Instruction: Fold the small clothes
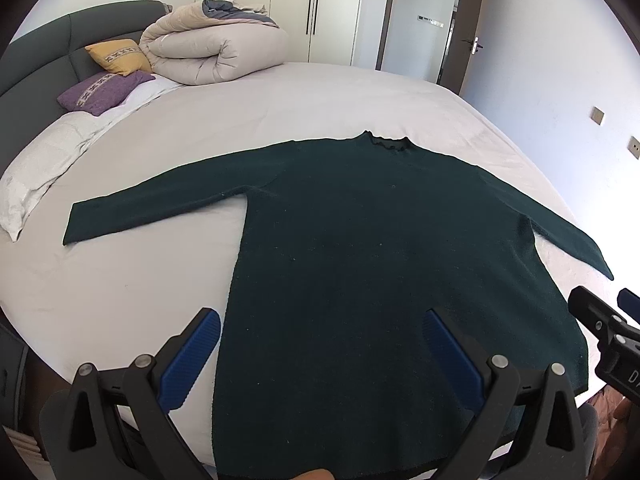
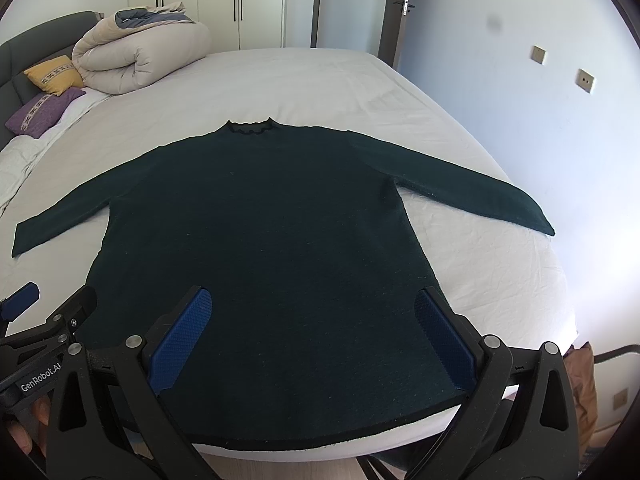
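A dark green sweater (image 2: 264, 240) is spread flat on the white bed (image 2: 480, 264), front or back uppermost cannot be told, with the collar (image 2: 251, 126) at the far end and the hem (image 2: 320, 438) lying along the near edge of the mattress, just below both grippers. Its long axis is thus seen to run straight away from the jaws, from hem to collar, while the two sleeves are stretched out crosswise: the left sleeve (image 1: 160, 208) toward the pillows, the right sleeve (image 2: 472, 188) toward the wall. The left gripper (image 1: 320, 344) is held over the hem's left part, with its jaws wide apart and nothing between them; one blue pad is seen over the bare sheet just outside the sweater's left edge, the other over the cloth. The right gripper (image 2: 316, 324) is likewise held with its jaws wide apart and empty, both pads seen against the body, the right pad close to the right side seam. Whether either gripper touches the cloth cannot be told. No fold is yet made, so the task is judged to be at its start. Each sleeve is nearer to the gripper on its own side, and each cuff lies well apart from the jaws, forward and outward. A first fold is judged to call for a reach along that diagonal, or for the hem corners, just beneath the jaws, to be pinched and carried up toward the collar. A rolled quilt (image 1: 212, 52) and two cushions lie at the head of the bed, well clear of the sweater.
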A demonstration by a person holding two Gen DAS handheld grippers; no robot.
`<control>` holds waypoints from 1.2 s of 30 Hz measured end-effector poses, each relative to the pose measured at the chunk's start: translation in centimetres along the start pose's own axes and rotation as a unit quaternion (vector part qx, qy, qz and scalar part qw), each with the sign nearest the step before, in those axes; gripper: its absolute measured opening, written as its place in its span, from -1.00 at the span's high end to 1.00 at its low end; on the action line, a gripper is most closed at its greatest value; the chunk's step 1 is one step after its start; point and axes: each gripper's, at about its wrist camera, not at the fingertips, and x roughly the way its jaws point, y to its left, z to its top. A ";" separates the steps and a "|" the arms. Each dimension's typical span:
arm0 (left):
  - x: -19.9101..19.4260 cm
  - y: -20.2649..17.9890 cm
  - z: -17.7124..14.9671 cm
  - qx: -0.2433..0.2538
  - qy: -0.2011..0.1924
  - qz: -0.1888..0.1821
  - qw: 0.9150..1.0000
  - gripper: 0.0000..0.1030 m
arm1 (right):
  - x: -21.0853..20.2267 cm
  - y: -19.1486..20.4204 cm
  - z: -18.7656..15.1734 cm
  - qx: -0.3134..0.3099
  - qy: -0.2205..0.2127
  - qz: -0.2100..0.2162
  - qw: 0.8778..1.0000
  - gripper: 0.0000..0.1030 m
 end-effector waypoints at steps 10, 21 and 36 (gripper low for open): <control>0.4 0.3 0.3 -0.023 -0.002 -0.034 0.999 -1.00 | -0.1 -0.6 0.2 0.002 -0.008 -0.009 1.000 -1.00; 0.9 -1.1 0.6 0.002 0.004 -0.056 0.998 -1.00 | 0.1 -2.5 0.3 0.018 -0.014 -0.010 1.000 -1.00; 2.8 -0.9 1.1 -0.025 0.017 -0.117 0.993 -1.00 | 8.9 -29.1 0.4 0.389 -0.032 0.163 0.906 -1.00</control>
